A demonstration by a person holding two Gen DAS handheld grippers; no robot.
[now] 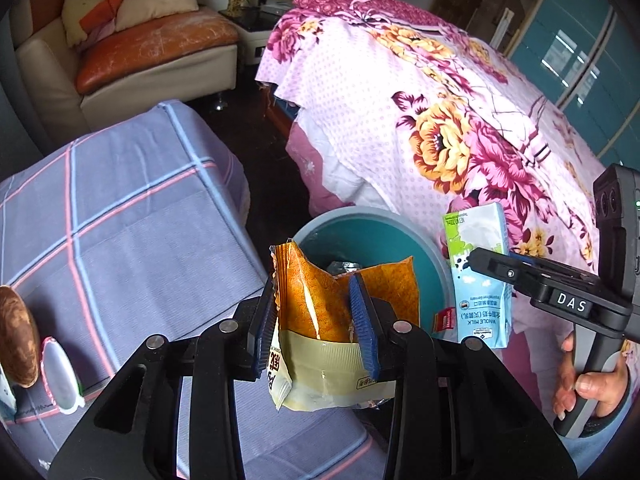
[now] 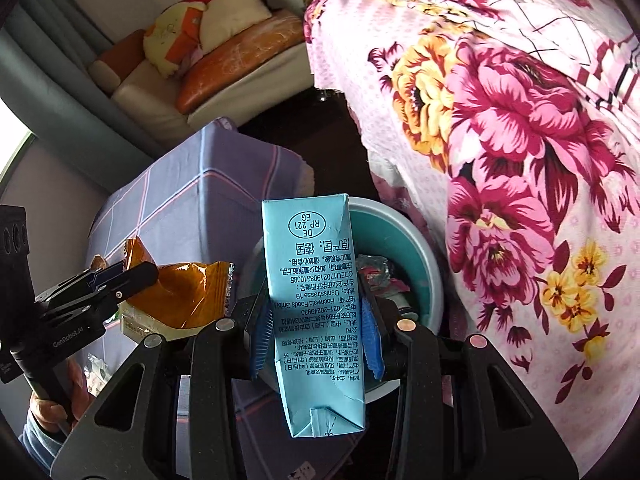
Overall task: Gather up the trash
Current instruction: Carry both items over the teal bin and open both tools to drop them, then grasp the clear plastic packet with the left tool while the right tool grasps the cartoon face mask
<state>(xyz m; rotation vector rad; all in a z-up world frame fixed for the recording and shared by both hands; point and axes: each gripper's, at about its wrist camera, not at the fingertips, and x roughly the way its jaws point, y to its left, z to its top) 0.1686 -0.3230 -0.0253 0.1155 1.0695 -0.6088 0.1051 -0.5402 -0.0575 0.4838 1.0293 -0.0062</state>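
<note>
Left wrist view: left gripper (image 1: 316, 320) jaws clamped on an orange snack wrapper (image 1: 320, 320), held above the teal bin (image 1: 436, 264); bin sits on the floor between the checked surface (image 1: 120, 216) and the floral bed (image 1: 440, 120); right gripper (image 2: 316, 336) jaws grip a blue milk carton (image 2: 316, 320) over the bin's rim; crumpled trash (image 2: 380, 276) inside.
</note>
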